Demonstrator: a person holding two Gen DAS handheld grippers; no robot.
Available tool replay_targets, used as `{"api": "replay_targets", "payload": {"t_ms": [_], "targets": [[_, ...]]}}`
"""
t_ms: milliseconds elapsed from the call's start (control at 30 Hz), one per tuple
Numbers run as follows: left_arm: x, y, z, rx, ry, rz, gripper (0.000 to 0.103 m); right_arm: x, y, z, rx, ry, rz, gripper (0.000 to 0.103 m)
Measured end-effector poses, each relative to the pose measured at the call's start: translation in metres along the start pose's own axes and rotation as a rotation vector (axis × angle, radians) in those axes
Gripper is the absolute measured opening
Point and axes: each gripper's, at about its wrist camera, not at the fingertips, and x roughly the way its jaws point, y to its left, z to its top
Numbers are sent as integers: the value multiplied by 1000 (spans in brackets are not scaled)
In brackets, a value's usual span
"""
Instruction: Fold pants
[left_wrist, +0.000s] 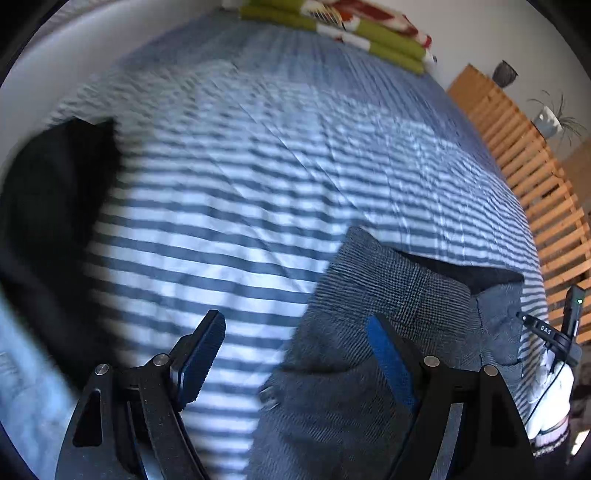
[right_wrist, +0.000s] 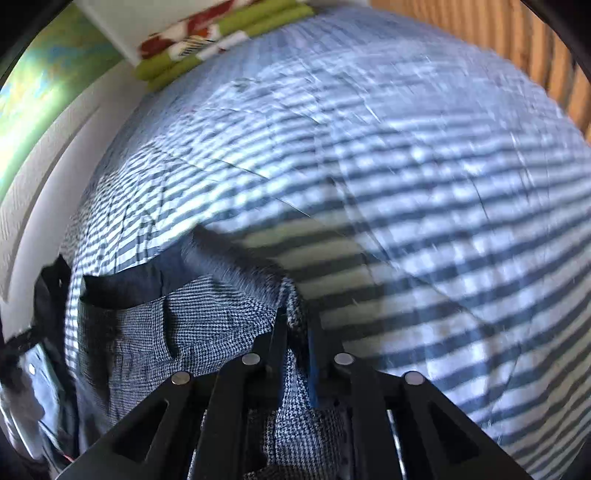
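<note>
Right wrist view: right gripper (right_wrist: 295, 325) clamps the pants (right_wrist: 207, 332), blurred; left gripper (left_wrist: 291, 350) gapes, empty.

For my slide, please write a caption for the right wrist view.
Right gripper shut on grey checked pants over a blue-striped bedcover.

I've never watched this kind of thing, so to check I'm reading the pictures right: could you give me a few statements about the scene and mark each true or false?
1. The pants are grey checked cloth. True.
2. The bedcover is plain red. False: it has blue and white stripes.
3. The right gripper has its jaws closed on the pants. True.
4. The left gripper is clamped shut on the pants. False: its jaws stand wide open.
5. A folded green blanket lies at the far end of the bed. True.
</note>
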Motion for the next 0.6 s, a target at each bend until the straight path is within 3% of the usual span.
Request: {"api": "replay_targets", "payload": {"t_ms": [67, 100, 167, 233, 267, 333, 367, 467, 500, 600], "targets": [[29, -3, 3, -21, 49, -54, 82, -4, 5, 0, -33, 0, 10, 24], [40, -1, 4, -27, 52, -41, 82, -6, 7, 0, -56, 11, 9, 30], [61, -1, 6, -37, 43, 5, 82, -8, 15, -4, -117, 31, 2, 54], [72, -5, 6, -43, 46, -3, 81, -12, 31, -11, -220, 29, -40, 64], [74, -8, 4, -43, 32, -2, 81, -11, 37, -14, -258, 29, -66, 64], [73, -18, -1, -17, -6, -34, 65, 3, 51, -17, -324, 56, -128, 64], [74, -23, -3, -1, 2, -45, 40, 8, 55, -18, -337, 63, -168, 55], [62, -35, -13, 16, -21, -1, 18, 19, 70, -26, -402, 56, -311, 13], [55, -36, -15, 2, -28, -26, 15, 12, 73, -28, -413, 41, -317, 10], [6, -35, -28, -38, -87, -110, 13, -30, 77, -34, -389, -30, -215, 8]]}}
